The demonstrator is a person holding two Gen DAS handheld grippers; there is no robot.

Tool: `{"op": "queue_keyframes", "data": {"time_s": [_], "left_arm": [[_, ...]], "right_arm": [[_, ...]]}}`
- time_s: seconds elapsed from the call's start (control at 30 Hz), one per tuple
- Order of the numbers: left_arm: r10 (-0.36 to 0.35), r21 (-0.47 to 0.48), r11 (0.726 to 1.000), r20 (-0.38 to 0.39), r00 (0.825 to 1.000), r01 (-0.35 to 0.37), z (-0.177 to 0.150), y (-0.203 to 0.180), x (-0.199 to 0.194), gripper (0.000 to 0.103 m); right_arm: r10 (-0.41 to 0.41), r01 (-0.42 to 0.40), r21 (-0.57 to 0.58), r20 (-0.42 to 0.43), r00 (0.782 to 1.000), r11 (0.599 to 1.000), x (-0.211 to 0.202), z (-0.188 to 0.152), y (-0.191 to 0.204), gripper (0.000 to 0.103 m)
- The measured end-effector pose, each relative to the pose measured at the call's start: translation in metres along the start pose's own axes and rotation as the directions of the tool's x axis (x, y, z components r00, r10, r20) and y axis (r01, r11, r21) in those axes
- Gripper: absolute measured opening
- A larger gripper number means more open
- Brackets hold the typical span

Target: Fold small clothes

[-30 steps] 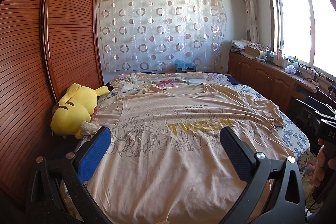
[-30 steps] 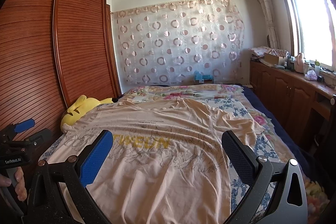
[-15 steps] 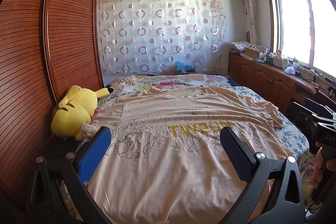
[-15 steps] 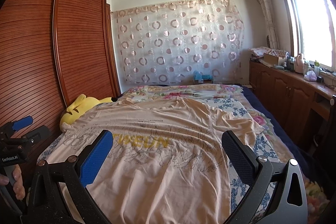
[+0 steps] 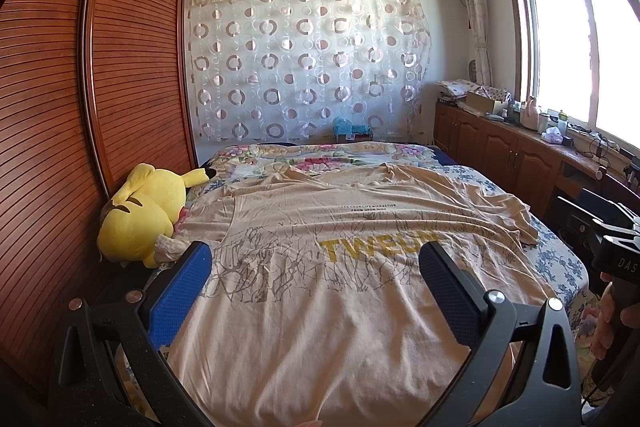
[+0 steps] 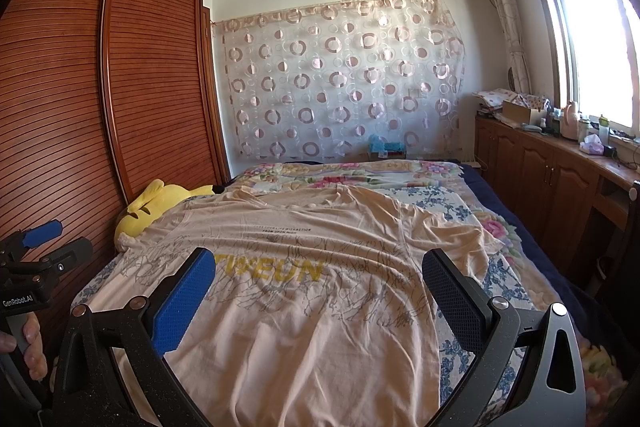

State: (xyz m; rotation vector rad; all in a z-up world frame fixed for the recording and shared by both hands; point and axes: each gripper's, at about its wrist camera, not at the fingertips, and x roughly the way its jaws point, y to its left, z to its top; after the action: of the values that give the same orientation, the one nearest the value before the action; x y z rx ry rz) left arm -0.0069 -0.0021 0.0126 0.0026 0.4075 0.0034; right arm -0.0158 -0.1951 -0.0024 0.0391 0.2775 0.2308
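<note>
A beige T-shirt (image 5: 320, 291) was spread flat on the bed (image 5: 560, 259), print side up, with its hem nearest to the fingers and its neck at the far end. It was probably laid out this way so that the sleeves and side edges could be reached for the first fold. The left gripper (image 5: 316, 283) was held above the lower part of the shirt, its fingers (image 5: 180, 291) spread wide and nothing between them. The right gripper (image 6: 320, 291) was held in the same manner, its fingers (image 6: 182, 301) also wide and empty, with the shirt's right sleeve (image 6: 452, 235) lying just beyond the right finger. Both were likely kept wide so that an edge of cloth could be taken without pushing it. No fold was yet made, so the task was judged to be at its beginning. A yellow plush toy (image 5: 144, 211) was seen beyond the left finger, touching the left sleeve, which might disturb a fold on that side.
</note>
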Motion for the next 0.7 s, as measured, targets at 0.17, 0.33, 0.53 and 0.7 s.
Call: {"op": "queue_keyframes", "data": {"time_s": [0.17, 0.33, 0.53, 0.7], "left_arm": [[-0.001, -0.002, 1.0, -0.001, 1.0, 0.001, 0.0003, -0.0003, -0.0005, 0.103], [-0.002, -0.001, 1.0, 0.0, 1.0, 0.002, 0.0003, -0.0004, -0.0009, 0.103], [-0.002, -0.002, 1.0, 0.0, 1.0, 0.002, 0.0001, -0.0004, -0.0008, 0.103], [-0.003, -0.003, 1.0, 0.0, 1.0, 0.003, 0.0004, -0.0007, -0.0018, 0.103]], "right_arm": [[-0.001, 0.001, 0.0, -0.003, 1.0, 1.0, -0.0003, -0.0007, -0.0008, 0.103], [-0.002, 0.002, 0.0, -0.007, 1.0, 1.0, 0.0003, -0.0013, 0.0, 0.103], [-0.003, 0.003, 0.001, -0.007, 1.0, 1.0, 0.0002, -0.0012, -0.0004, 0.103], [-0.002, 0.002, 0.001, -0.007, 1.0, 1.0, 0.0003, -0.0011, -0.0004, 0.103]]}}
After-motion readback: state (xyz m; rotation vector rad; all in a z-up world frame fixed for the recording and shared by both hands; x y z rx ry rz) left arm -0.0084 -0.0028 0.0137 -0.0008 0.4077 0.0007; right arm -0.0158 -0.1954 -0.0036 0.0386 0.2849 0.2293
